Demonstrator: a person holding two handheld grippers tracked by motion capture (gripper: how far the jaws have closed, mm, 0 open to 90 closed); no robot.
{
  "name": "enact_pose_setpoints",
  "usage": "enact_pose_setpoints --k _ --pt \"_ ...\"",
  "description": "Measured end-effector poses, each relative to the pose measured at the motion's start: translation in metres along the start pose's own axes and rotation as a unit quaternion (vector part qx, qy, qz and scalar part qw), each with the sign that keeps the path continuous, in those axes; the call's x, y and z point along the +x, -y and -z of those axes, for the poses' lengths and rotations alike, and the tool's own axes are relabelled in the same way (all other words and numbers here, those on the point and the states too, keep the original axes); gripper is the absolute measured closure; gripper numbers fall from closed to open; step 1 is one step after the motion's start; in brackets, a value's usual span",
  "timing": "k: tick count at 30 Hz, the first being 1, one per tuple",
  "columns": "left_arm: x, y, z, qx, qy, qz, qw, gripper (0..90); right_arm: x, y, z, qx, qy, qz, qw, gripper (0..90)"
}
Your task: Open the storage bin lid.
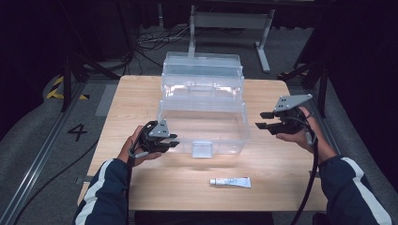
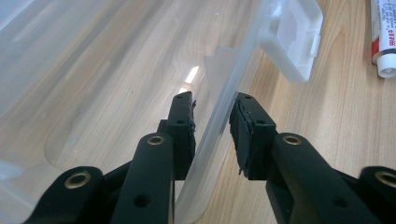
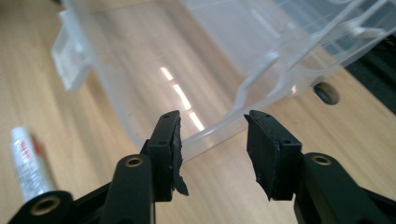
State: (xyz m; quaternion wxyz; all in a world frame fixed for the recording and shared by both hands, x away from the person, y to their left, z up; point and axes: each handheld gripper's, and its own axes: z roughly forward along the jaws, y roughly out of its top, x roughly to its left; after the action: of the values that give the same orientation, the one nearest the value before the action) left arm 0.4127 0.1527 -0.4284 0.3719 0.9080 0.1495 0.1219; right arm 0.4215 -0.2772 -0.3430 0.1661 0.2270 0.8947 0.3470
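High view first: a clear plastic box [image 1: 202, 110] with its lid folded back stands open in the middle of the wooden tabletop [image 1: 141, 187]. The left hand-held gripper [image 1: 172, 140] sits at the box's near left corner, while the right hand-held gripper [image 1: 264, 120] hangs just off the box's right end, apart from it. A small white tube [image 1: 230, 182] lies on the tabletop in front of the box, near its front latch [image 1: 202, 149].

Left gripper view: the left hand-held gripper [image 2: 212, 109] straddles the box's thin front wall [image 2: 224, 105], one jaw inside and one outside. The outer pad touches the wall; a narrow gap shows at the inner pad, so the jaws stand slightly apart and do not clamp it. The latch [image 2: 294, 39] hangs farther along the wall, and the tube [image 2: 385, 35] shows at the right edge.

Right gripper view: the right hand-held gripper [image 3: 212, 135] has its jaws well apart with nothing between them, aimed at the rim of the box's end wall [image 3: 219, 126]. The tube [image 3: 28, 163] lies at lower left.

To do this step well, the left side should keep the wall steady without bending the thin plastic. The right hand would likely do best to slide squarely onto the rim, one jaw on each side, then close gently before any lift or shift, so that the box stays level.
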Motion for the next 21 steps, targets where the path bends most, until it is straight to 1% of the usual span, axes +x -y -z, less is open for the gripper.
enact_pose_setpoints --k 2,4,5,6,7,8,9,10,11,13,14,15,16,17,18,19,20,21 --pt "0.000 0.000 0.002 -0.001 -0.003 0.000 1.0000 67.2 0.008 0.007 0.001 0.004 -0.010 -0.001 0.9999 54.4" --pt "-0.001 -0.001 0.002 0.003 -0.010 0.001 0.9999 65.1 0.016 0.014 0.003 0.005 -0.012 0.004 0.9999 54.3" --pt "-0.001 -0.001 0.002 0.003 -0.010 0.001 0.9999 63.5 0.016 0.014 0.003 0.005 -0.012 0.004 0.9999 54.3" --pt "-0.001 -0.001 0.003 0.003 -0.014 0.001 0.9999 63.5 0.021 0.019 0.005 0.000 -0.023 0.000 0.9997 54.3" --pt "-0.001 -0.002 0.005 -0.005 -0.016 0.006 0.9998 58.3 0.027 0.022 0.006 -0.001 -0.034 0.000 0.9994 54.2" --pt "-0.001 -0.002 0.008 -0.015 -0.015 0.012 0.9997 57.3 0.031 0.024 0.006 0.001 -0.043 0.001 0.9991 54.1" --pt "-0.001 -0.004 0.011 -0.019 -0.017 0.012 0.9996 55.3 0.035 0.026 0.005 0.005 -0.049 0.006 0.9988 54.1" --pt "-0.002 -0.005 0.015 -0.021 -0.031 0.012 0.9992 53.4 0.039 0.028 0.004 0.009 -0.053 0.009 0.9985 54.0" --pt "-0.003 -0.006 0.019 -0.027 -0.040 0.015 0.9987 50.2 0.043 0.029 0.002 0.015 -0.059 0.012 0.9980 53.8" --pt "-0.005 -0.005 0.025 -0.031 -0.049 0.022 0.9981 44.6 0.050 0.031 -0.001 0.023 -0.067 0.021 0.9973 53.7" --pt "-0.006 -0.004 0.028 -0.026 -0.059 0.019 0.9977 41.8 0.055 0.031 -0.003 0.029 -0.076 0.025 0.9964 53.4" --pt "-0.006 -0.004 0.028 -0.026 -0.059 0.019 0.9977 38.6 0.058 0.032 -0.005 0.032 -0.081 0.028 0.9959 53.1" --pt "-0.009 -0.002 0.031 -0.021 -0.073 0.023 0.9968 33.8 0.063 0.032 -0.008 0.037 -0.088 0.032 0.9950 52.9" --pt "-0.011 0.002 0.035 -0.015 -0.089 0.028 0.9955 31.3 0.066 0.032 -0.010 0.041 -0.093 0.037 0.9941 52.4" --pt "-0.013 0.004 0.038 -0.009 -0.107 0.037 0.9935 29.9 0.070 0.032 -0.013 0.045 -0.098 0.041 0.9934 52.1" --pt "-0.013 0.004 0.038 -0.009 -0.107 0.037 0.9935 26.6 0.074 0.031 -0.016 0.051 -0.105 0.046 0.9921 51.9" --pt "-0.015 0.010 0.045 -0.012 -0.120 0.047 0.9916 24.6 0.077 0.031 -0.020 0.056 -0.109 0.046 0.9914 51.4" --pt "-0.017 0.014 0.050 -0.011 -0.126 0.052 0.9906 24.6 0.080 0.031 -0.024 0.063 -0.117 0.048 0.9900 50.9"
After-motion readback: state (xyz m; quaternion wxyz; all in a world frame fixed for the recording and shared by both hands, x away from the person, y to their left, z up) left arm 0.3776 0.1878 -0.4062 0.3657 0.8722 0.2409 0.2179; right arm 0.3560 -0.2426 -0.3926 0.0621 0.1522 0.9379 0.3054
